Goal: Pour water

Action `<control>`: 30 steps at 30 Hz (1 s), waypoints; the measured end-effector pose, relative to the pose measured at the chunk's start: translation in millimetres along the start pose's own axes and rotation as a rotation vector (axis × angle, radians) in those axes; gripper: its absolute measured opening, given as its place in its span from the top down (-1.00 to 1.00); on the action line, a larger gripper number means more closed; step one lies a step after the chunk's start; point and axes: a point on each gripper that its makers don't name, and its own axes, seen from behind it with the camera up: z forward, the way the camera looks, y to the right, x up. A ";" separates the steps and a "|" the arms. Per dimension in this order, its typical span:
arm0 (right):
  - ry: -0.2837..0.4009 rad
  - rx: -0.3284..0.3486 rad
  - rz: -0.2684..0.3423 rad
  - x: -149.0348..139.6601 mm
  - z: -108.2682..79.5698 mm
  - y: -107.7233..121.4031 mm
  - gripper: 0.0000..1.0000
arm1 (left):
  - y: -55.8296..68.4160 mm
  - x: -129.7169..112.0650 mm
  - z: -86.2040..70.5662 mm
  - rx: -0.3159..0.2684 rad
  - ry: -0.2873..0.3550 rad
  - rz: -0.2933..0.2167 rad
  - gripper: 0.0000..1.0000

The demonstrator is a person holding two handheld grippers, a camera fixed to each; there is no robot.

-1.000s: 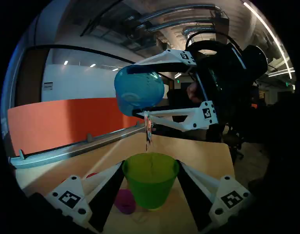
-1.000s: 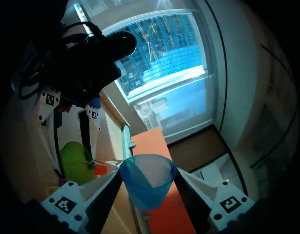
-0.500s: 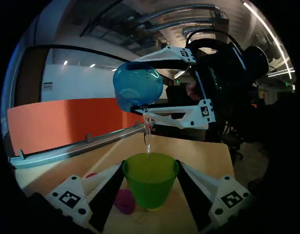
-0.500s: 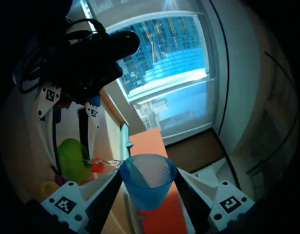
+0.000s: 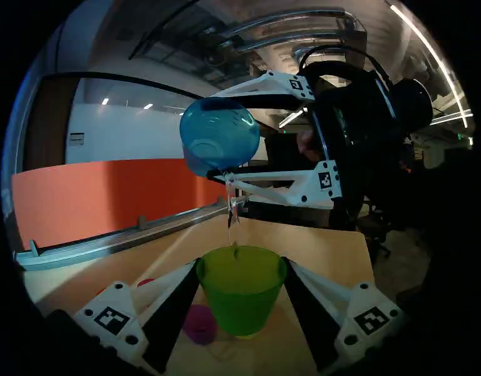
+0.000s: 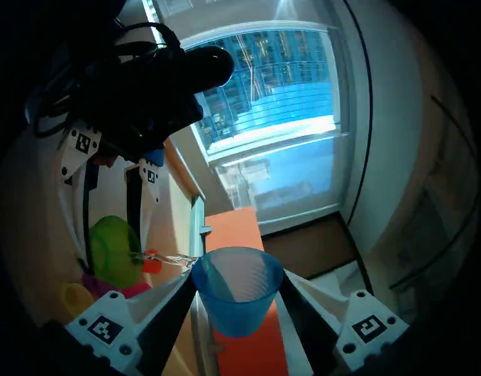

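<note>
Translucent glossy plastic blue cup (image 5: 219,136), green cup (image 5: 242,289)

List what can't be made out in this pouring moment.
Water level in the green cup: left gripper view, its own wall hides it.
Water left in the blue cup: right gripper view, too clear to tell.
Purple item: left gripper view, partly behind the green cup, dim.
Yellow item: right gripper view, small and dim.

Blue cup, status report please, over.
Right hand-held gripper shut on blue cup, tipped. Left hand-held gripper shut on green cup. Water stream landing inside it. Purple cup beside, clear of stream.
</note>
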 end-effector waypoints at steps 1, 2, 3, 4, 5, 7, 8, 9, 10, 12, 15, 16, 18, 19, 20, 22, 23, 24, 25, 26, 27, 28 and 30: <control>0.001 -0.001 -0.004 0.7 -0.3 0.3 -0.83 | -0.1 -0.1 0.2 0.000 0.000 0.000 -0.78; 0.002 -0.002 -0.007 1.2 -0.6 0.5 -0.83 | -0.1 -0.1 0.3 0.001 -0.001 0.001 -0.78; 0.002 -0.003 -0.010 1.8 -0.8 0.7 -0.83 | -0.2 -0.2 0.4 0.001 -0.001 0.001 -0.78; 0.003 -0.004 -0.014 2.4 -0.7 1.1 -0.83 | -0.3 -0.2 0.5 0.002 -0.001 0.003 -0.78; 0.003 -0.005 -0.017 2.9 -0.6 1.3 -0.83 | -0.3 -0.3 0.5 0.003 -0.001 0.004 -0.78; 0.003 -0.007 -0.026 3.6 -0.3 2.3 -0.83 | -0.4 -0.2 0.7 0.004 -0.001 0.005 -0.78; 0.002 -0.008 -0.030 3.8 -0.1 2.9 -0.82 | -0.4 -0.1 0.8 0.004 0.000 0.005 -0.78; 0.002 -0.010 -0.035 4.0 0.0 3.5 -0.82 | -0.3 0.0 0.9 0.003 0.000 0.005 -0.78; 0.001 -0.011 -0.039 4.0 0.3 4.1 -0.83 | -0.3 0.2 0.9 0.003 0.000 0.004 -0.78; 0.000 -0.013 -0.047 4.1 0.6 5.2 -0.83 | -0.3 0.5 1.0 0.002 0.002 0.002 -0.78; 0.000 -0.017 -0.059 4.6 0.8 6.6 -0.83 | -0.7 -0.1 1.0 0.003 0.001 0.002 -0.78; -0.001 -0.018 -0.064 4.9 0.6 6.9 -0.83 | -0.9 -0.2 1.0 0.004 0.001 0.003 -0.78; -0.001 -0.021 -0.072 5.3 0.3 7.5 -0.82 | -1.2 -0.4 1.0 0.005 0.000 0.003 -0.78; -0.001 -0.021 -0.076 5.5 0.4 7.8 -0.83 | -1.2 -0.3 1.0 0.005 0.000 0.003 -0.78; -0.001 -0.022 -0.079 5.8 0.4 8.1 -0.83 | -1.2 -0.3 1.1 0.005 0.000 0.002 -0.78; -0.002 -0.023 -0.087 6.1 0.6 8.5 -0.83 | -1.1 -0.1 1.0 0.005 0.000 0.001 -0.78; -0.002 -0.024 -0.091 6.1 0.7 8.8 -0.83 | -1.1 0.1 1.0 0.005 0.001 0.001 -0.78; -0.002 -0.024 -0.095 6.1 0.9 9.0 -0.83 | -1.0 0.2 1.0 0.005 0.001 0.000 -0.78; -0.003 -0.026 -0.101 5.9 1.2 9.6 -0.82 | -0.9 0.2 1.1 0.004 0.001 0.000 -0.78; -0.004 -0.028 -0.106 5.7 1.5 10.2 -0.82 | -0.7 0.2 1.1 0.003 0.001 0.000 -0.78; -0.005 -0.029 -0.110 5.5 1.8 10.7 -0.82 | -0.6 0.2 1.2 0.003 0.001 0.000 -0.78; -0.006 -0.031 -0.115 5.7 2.0 11.4 -0.83 | -0.3 0.3 1.3 0.002 0.000 0.001 -0.78; -0.006 -0.033 -0.122 6.0 2.4 12.7 -0.82 | 0.1 0.4 1.5 0.001 -0.001 0.002 -0.78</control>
